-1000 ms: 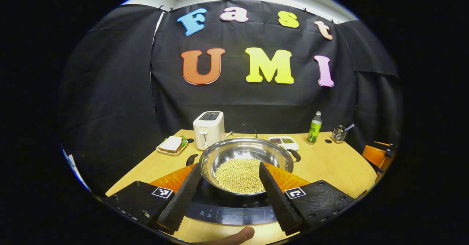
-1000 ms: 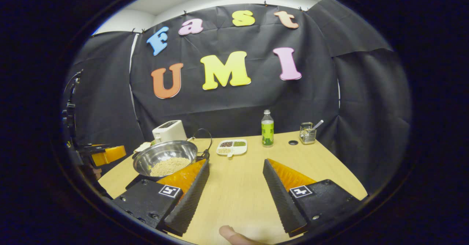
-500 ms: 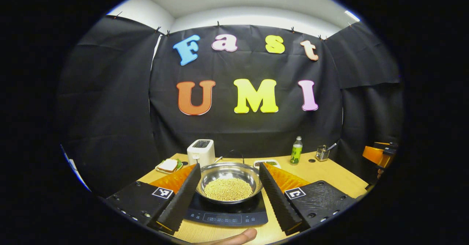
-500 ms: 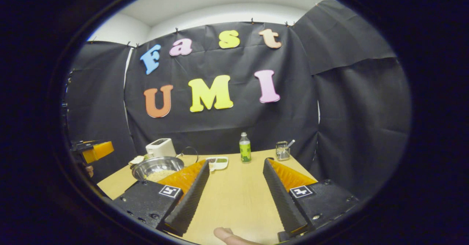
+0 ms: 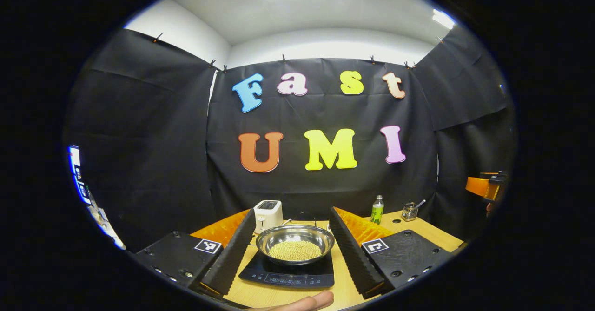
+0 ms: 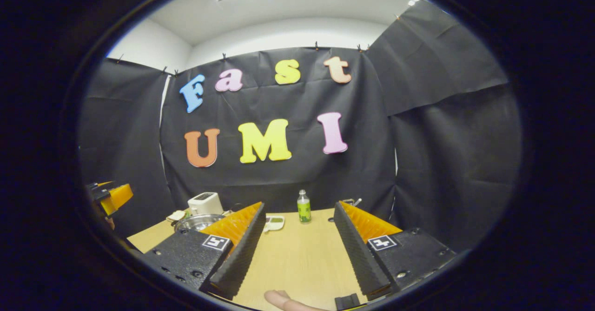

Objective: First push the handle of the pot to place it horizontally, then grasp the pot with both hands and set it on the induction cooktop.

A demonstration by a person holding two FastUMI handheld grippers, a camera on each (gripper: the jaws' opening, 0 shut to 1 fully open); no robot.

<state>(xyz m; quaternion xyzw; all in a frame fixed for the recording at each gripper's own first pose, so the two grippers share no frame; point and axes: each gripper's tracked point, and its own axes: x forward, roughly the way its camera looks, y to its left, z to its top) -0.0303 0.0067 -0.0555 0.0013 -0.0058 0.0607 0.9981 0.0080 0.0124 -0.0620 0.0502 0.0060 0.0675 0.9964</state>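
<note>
round steel pot (image 5: 295,242) of beans on flat black cooktop (image 5: 287,274) | ribbed left gripper (image 5: 292,236), right gripper (image 6: 300,229): spread wide, empty

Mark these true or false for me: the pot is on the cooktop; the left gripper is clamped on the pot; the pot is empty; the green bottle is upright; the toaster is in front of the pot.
1. The pot sits on the cooktop. True.
2. The left gripper is clamped on the pot. False: its fingers are spread apart with the pot framed between them farther off, neither touching it.
3. The pot is empty. False: it holds a layer of small pale beans.
4. The green bottle stands upright on the table. True.
5. The toaster is in front of the pot. False: it stands behind the pot, nearer the wall.
</note>
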